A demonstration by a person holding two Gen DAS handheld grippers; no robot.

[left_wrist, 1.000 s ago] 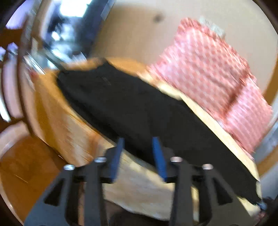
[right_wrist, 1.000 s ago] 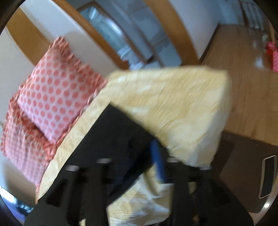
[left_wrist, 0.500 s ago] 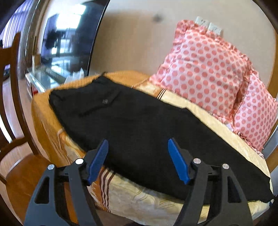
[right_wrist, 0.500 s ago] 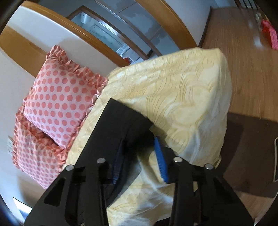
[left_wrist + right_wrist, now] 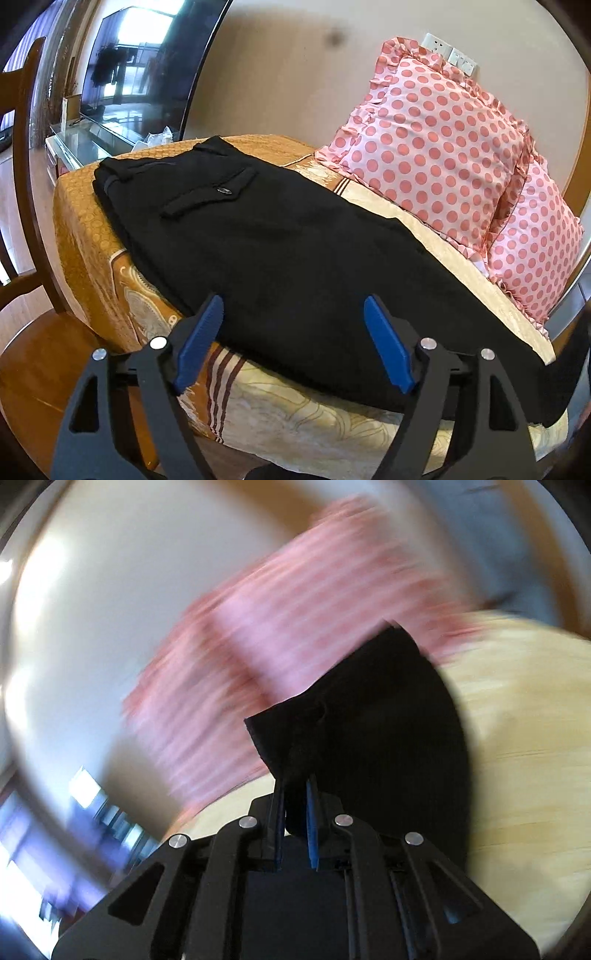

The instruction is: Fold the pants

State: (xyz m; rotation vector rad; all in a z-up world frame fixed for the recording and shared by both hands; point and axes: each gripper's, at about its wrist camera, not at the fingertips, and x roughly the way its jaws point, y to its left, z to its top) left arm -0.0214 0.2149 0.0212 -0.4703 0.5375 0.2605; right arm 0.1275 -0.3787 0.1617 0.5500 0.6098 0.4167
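Your left gripper [image 5: 293, 334] gapes empty; your right gripper [image 5: 295, 794] pinches one pair of black pants [image 5: 280, 236] beside two pillows [image 5: 424, 147].

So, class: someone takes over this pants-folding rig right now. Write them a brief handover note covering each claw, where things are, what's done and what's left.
Left claw: open, empty, hovering at the near edge of the black pants.
Right claw: shut on the pants' hem end, lifted off the bed; this view is blurred.
Pants lie lengthwise along the bed, waistband at the far end, beside the polka-dot pillows.
Done: hem gripped.
Left: likely carry the hem toward the waistband, then smooth the fold.
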